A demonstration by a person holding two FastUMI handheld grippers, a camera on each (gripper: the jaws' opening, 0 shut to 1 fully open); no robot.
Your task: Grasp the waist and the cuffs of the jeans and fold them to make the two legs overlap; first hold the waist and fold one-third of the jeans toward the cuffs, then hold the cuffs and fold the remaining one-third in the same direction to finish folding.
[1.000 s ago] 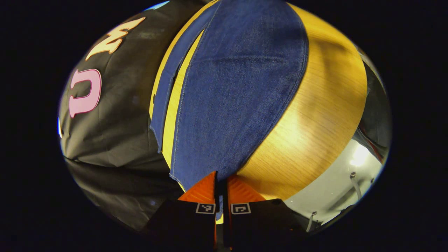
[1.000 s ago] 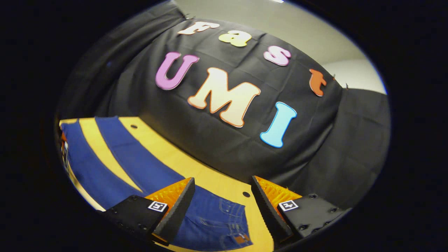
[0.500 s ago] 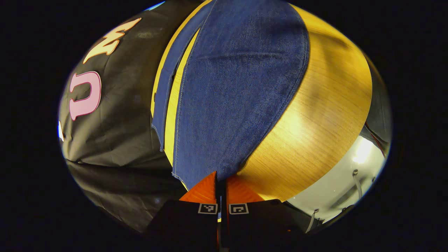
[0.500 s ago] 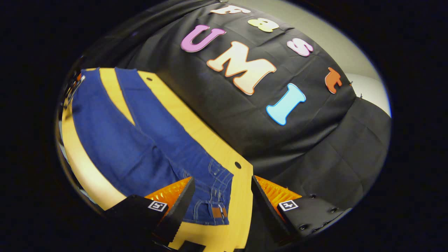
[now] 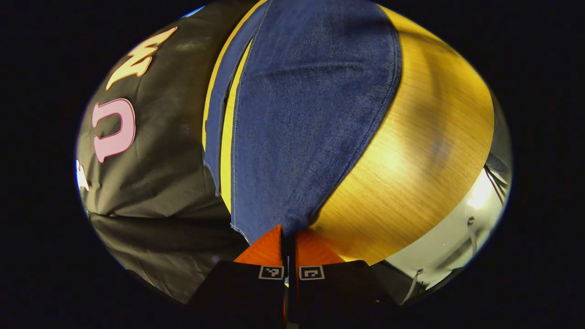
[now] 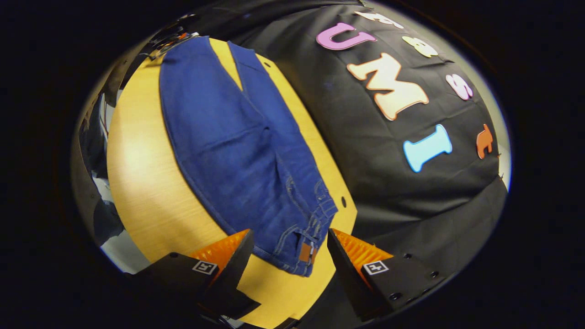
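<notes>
Table [image 6: 137,183]: jeans [image 6: 228,151] flat, 2 legs apart. Left gripper [image 5: 289,237] clamped on cuff [image 5: 274,224], as 1.0 s ago. Right gripper [image 6: 288,246] jaws apart above waist [image 6: 306,251]; tilted down since then, whole garment now visible.

opposite ends, both facing jeans [image 6: 237,151]

Wooden table [image 6: 137,183], small holes near its far edge [image 6: 343,199]
</notes>
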